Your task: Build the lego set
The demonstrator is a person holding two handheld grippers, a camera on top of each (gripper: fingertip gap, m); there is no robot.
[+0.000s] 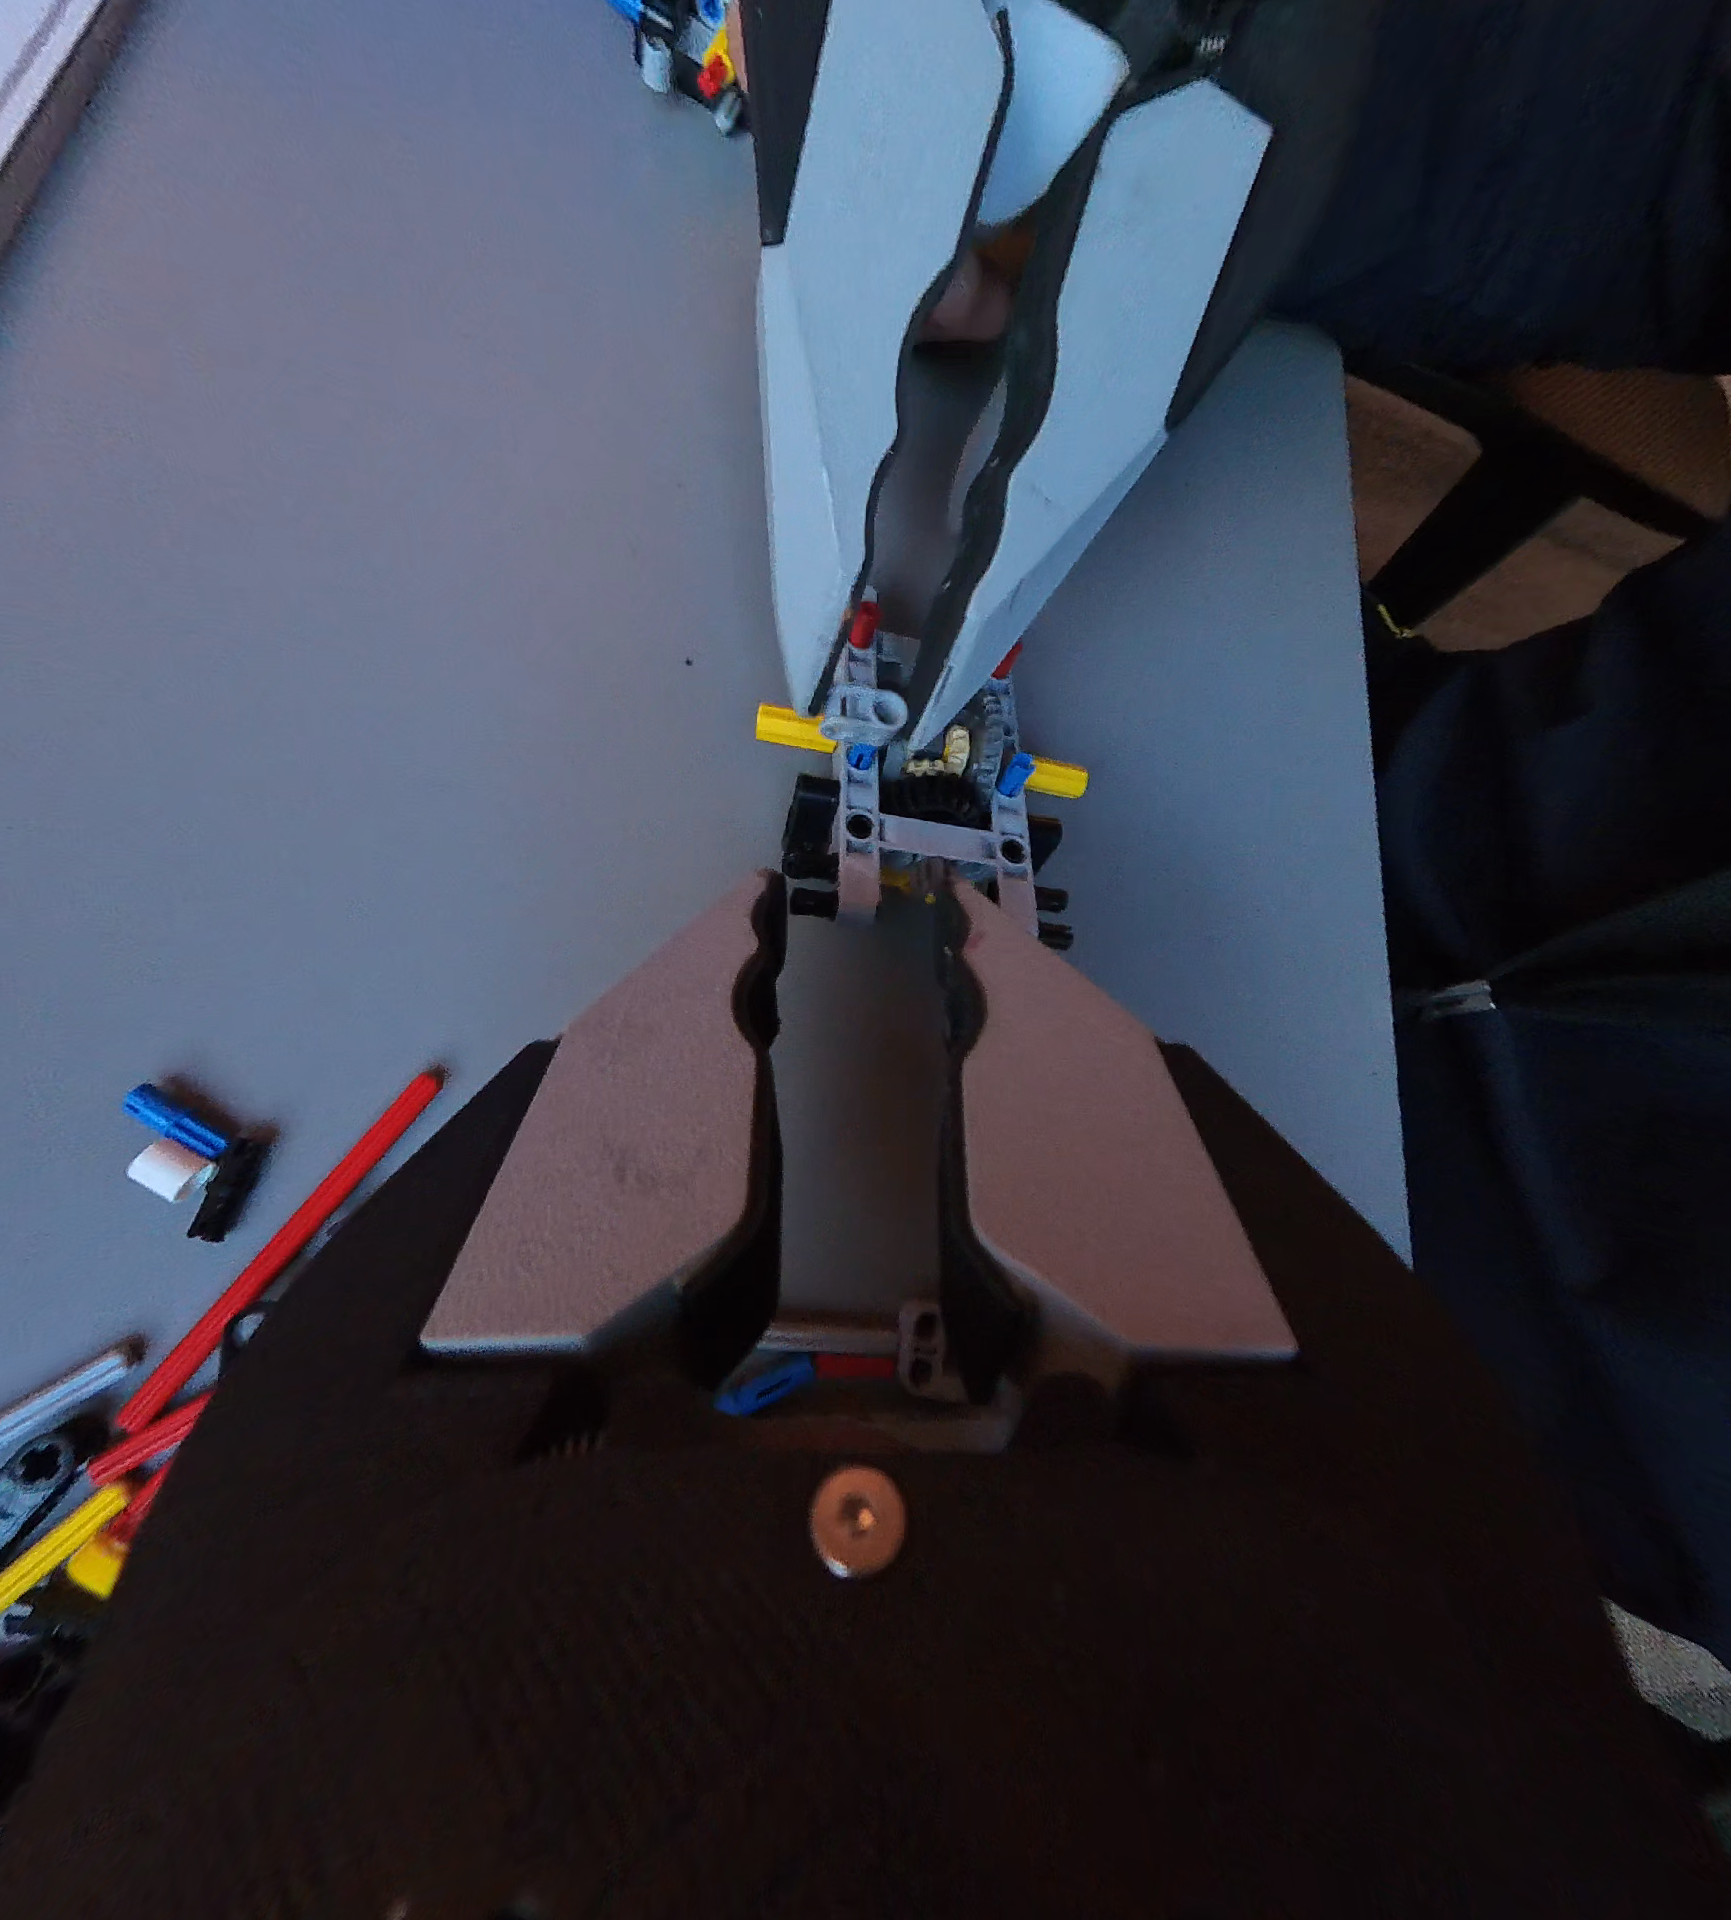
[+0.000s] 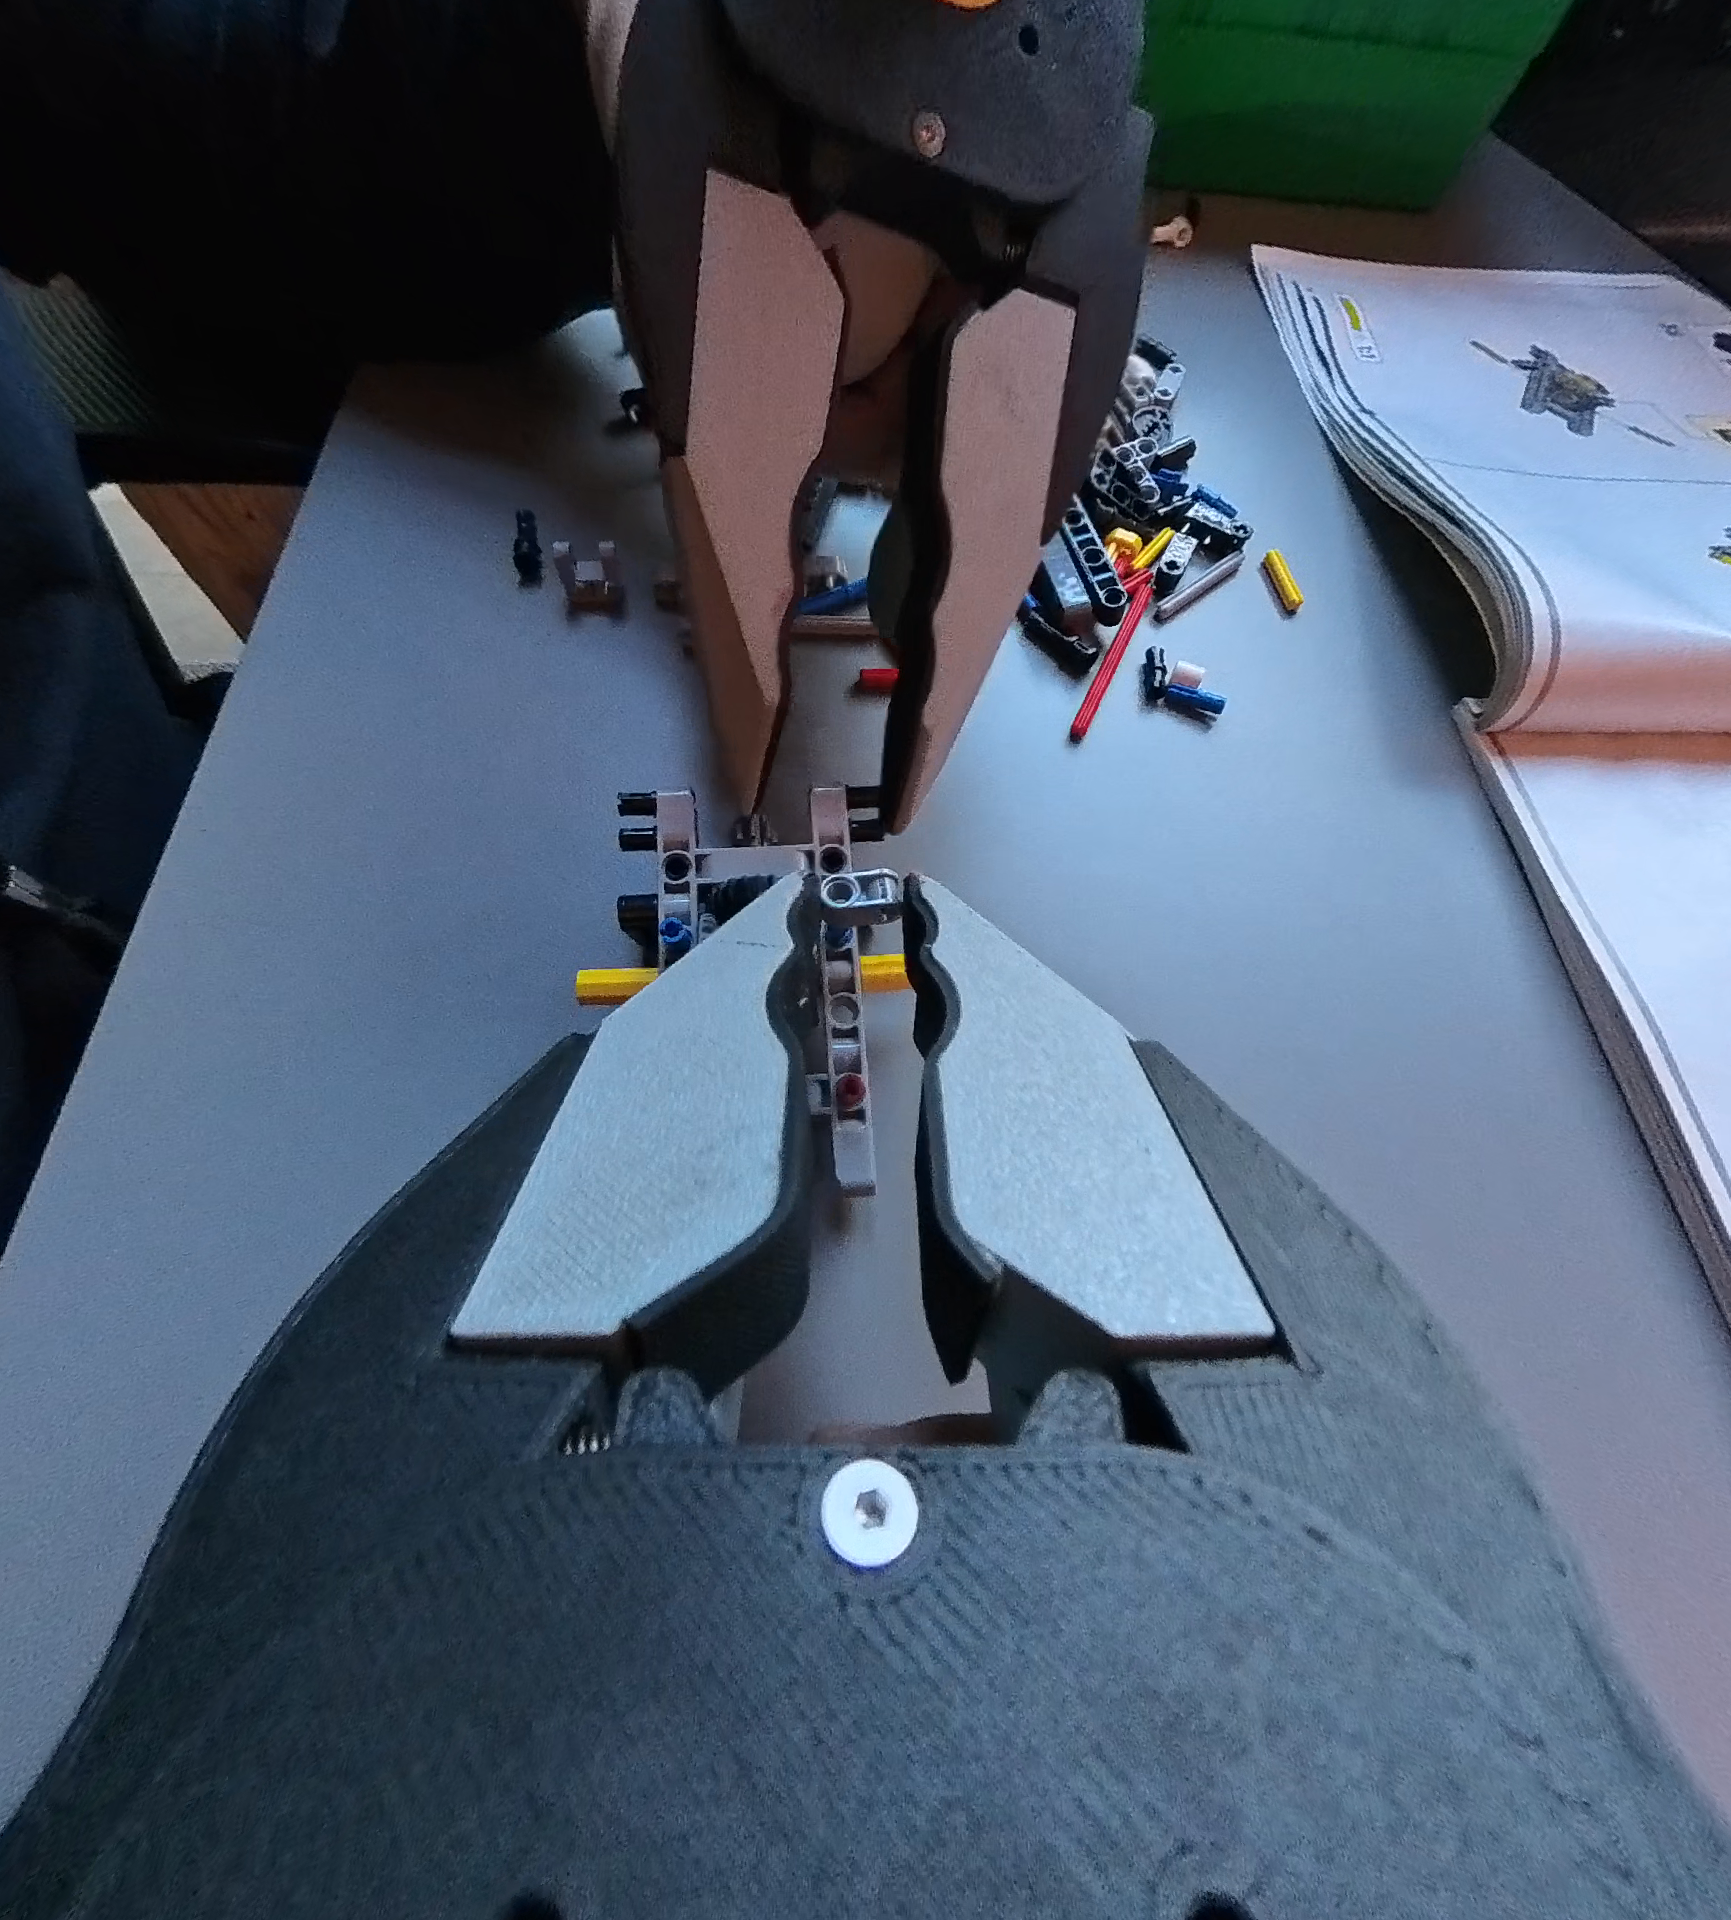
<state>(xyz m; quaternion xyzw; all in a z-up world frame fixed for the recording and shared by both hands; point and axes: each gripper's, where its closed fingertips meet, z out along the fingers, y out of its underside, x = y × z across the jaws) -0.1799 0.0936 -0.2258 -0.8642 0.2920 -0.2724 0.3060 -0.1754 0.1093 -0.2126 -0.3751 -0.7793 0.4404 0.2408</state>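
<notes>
Unreadable print on open instruction booklet [image 2: 1609, 457] only

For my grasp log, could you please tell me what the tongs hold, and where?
Right tongs pinch the small grey connector by its sides; left tongs straddle a frame arm, unclamped.

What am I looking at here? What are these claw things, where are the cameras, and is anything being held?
These are two hand-held grippers that a person works, and each has a camera looking along its two fingers. One picture comes from the left gripper, with brownish fingers, the other from the right gripper, with grey fingers. They face each other over a grey table.

Between them sits a small building-toy assembly of grey beams, gears and yellow axles. The right gripper pinches a light grey connector just above it. The left gripper's fingers straddle one grey beam without clearly pressing on it.

Loose parts and an open instruction booklet lie nearby.
</notes>
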